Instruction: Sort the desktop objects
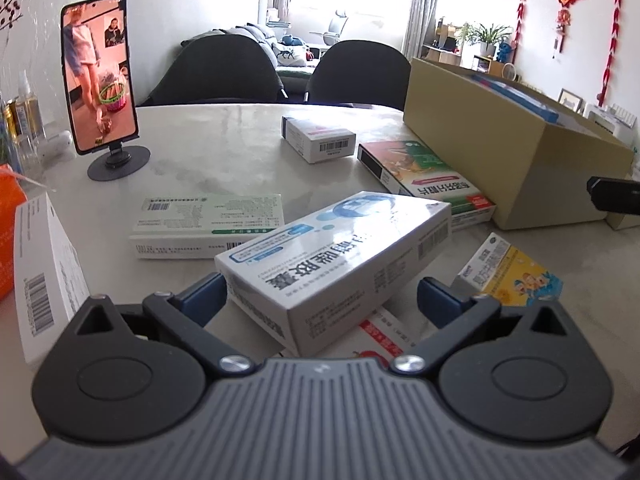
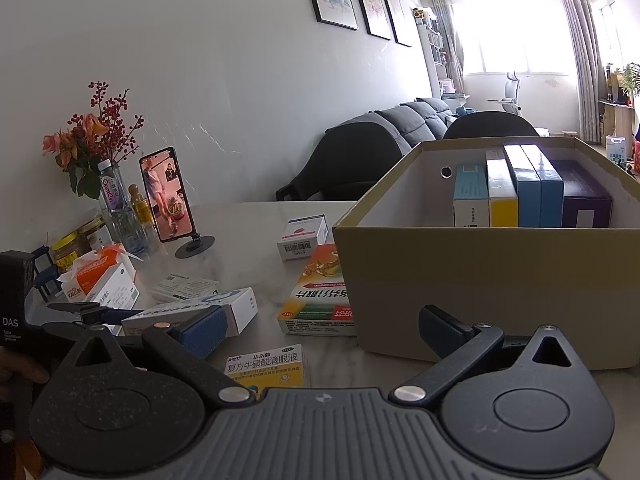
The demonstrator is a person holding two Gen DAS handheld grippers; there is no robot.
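Sorting is partly done: several cartons stand upright in the tan cardboard box (image 2: pixel 480 280). The left gripper (image 1: pixel 320 292) straddles the white-and-blue medicine carton (image 1: pixel 336 256), jaws apart, not clamped. The right gripper (image 2: pixel 320 328) hangs spread and empty. Six or so cartons remain on the pale marble surface (image 1: pixel 224 152).

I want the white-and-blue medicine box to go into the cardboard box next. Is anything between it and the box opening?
Partly. The orange-green medicine box lies flat on the table against the cardboard box wall, between it and the white-and-blue medicine box. The left hand-held gripper straddles that box with jaws open. Lifted over the wall, nothing visible blocks it.
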